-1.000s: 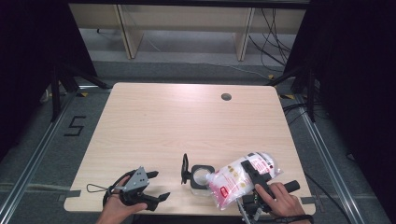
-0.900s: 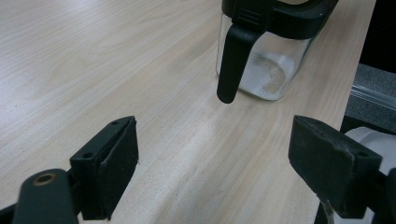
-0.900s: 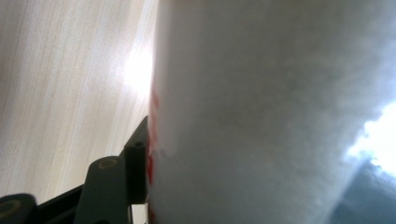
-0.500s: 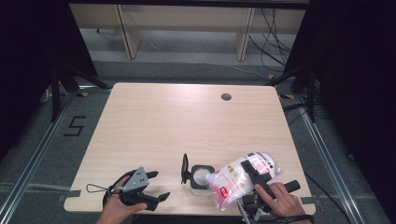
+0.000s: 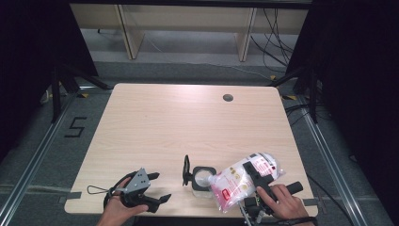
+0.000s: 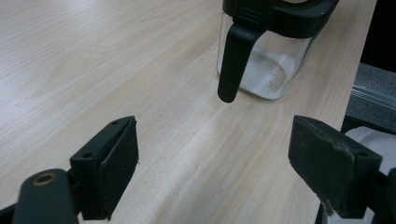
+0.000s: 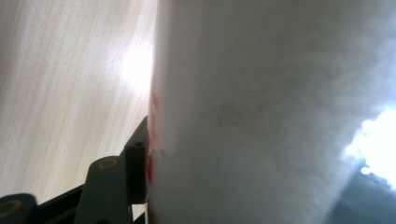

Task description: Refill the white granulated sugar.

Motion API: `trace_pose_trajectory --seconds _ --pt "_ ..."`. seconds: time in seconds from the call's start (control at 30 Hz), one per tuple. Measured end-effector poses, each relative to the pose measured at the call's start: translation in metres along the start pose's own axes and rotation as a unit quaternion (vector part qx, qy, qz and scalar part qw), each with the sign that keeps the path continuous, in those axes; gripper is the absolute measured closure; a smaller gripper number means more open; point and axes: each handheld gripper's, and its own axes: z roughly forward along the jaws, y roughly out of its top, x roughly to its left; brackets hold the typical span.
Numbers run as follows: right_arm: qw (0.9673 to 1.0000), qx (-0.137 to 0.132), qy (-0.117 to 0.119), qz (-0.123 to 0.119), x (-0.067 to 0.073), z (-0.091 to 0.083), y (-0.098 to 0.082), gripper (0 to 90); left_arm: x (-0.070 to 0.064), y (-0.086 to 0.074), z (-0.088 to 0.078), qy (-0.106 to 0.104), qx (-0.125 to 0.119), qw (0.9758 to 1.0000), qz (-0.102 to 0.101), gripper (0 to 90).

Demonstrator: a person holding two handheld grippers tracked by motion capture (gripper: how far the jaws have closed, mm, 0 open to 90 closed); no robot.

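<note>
A small glass jar with a black rim stands near the table's front edge, its black flip lid raised. In the left gripper view the jar holds a little white powder. A white and pink plastic bag lies tilted against the jar's right side, and my right gripper is shut on it. In the right gripper view the bag presses against one finger. My left gripper rests open on the table to the left of the jar, with nothing between its jaws.
The wooden table has a round cable hole at the back right. Shelving legs and cables stand on the floor beyond the far edge. Black curtains hang at both sides.
</note>
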Motion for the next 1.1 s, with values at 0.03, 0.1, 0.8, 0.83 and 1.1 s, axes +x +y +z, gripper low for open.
trace_pose_trajectory --seconds 0.03,0.1,0.8,0.83,1.1 --pt "1.0 -0.004 -0.004 0.003 0.001 0.0007 -0.0002 41.3 0.0002 0.0 -0.0001 0.001 -0.001 1.0 0.002 15.9" --pt "1.0 -0.001 -0.003 0.001 0.0013 0.0006 0.0001 41.3 0.0006 0.0 -0.001 0.002 0.003 1.0 0.004 15.9" --pt "1.0 -0.003 -0.002 0.003 -0.0009 -0.0002 -0.0007 41.5 0.0006 -0.0002 -0.0015 -0.001 0.004 1.0 -0.004 15.9" --pt "1.0 -0.003 -0.001 0.005 -0.0008 -0.0003 -0.0009 41.5 0.0005 -0.0002 -0.0015 -0.001 0.004 1.0 -0.004 15.9" --pt "1.0 -0.004 -0.001 0.008 -0.0009 -0.0003 -0.0019 41.6 0.0007 -0.0002 -0.0015 -0.001 0.004 1.0 -0.004 15.9"
